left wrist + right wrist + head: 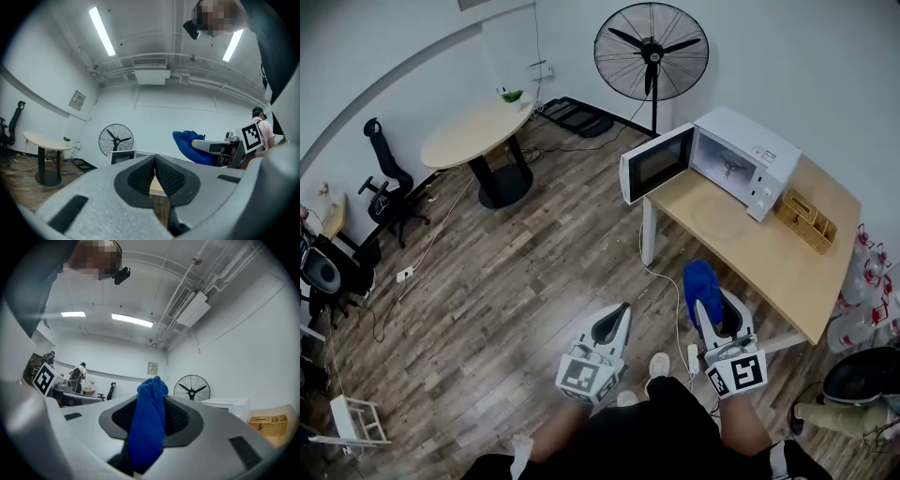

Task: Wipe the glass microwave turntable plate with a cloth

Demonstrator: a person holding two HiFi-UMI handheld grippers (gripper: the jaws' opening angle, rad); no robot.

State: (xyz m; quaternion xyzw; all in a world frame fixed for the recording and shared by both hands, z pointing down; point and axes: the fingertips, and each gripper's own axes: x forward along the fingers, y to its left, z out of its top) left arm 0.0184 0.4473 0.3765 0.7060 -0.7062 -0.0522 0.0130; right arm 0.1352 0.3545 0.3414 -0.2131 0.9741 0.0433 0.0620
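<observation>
I stand back from the desk (pixel 769 253), on the wooden floor, with both tools held low in front of me, so nothing touches the work yet. My right gripper (pixel 717 309) has its fingers (pixel 183 420) clamped on the blue cloth (pixel 149 427). The cloth is pinched at its middle and a bunched end pokes out past the tips, which gives me a soft pad to press down without the hard tips meeting glass. My left gripper (pixel 619 319) has its fingers (pixel 176 176) pressed together with nothing between them. I judge this hand is free to steady things once I step in. The microwave (pixel 741 155) sits at the far end of the desk with its door (pixel 656 164) swung wide open toward the room. Its cavity looks bare apart from the small roller piece on its floor. The glass turntable plate (pixel 719 217) appears as a faint clear disc lying flat on the desk just in front of the oven. I think that is the better place for wiping, since there are no walls to hem in my strokes. It lies well apart from both tools, so the wiping has not begun. My next job is to close the gap and bring the cloth down flat on the glass, and because the disc could slide on the smooth wood, my left fingers may need to brace its rim.
</observation>
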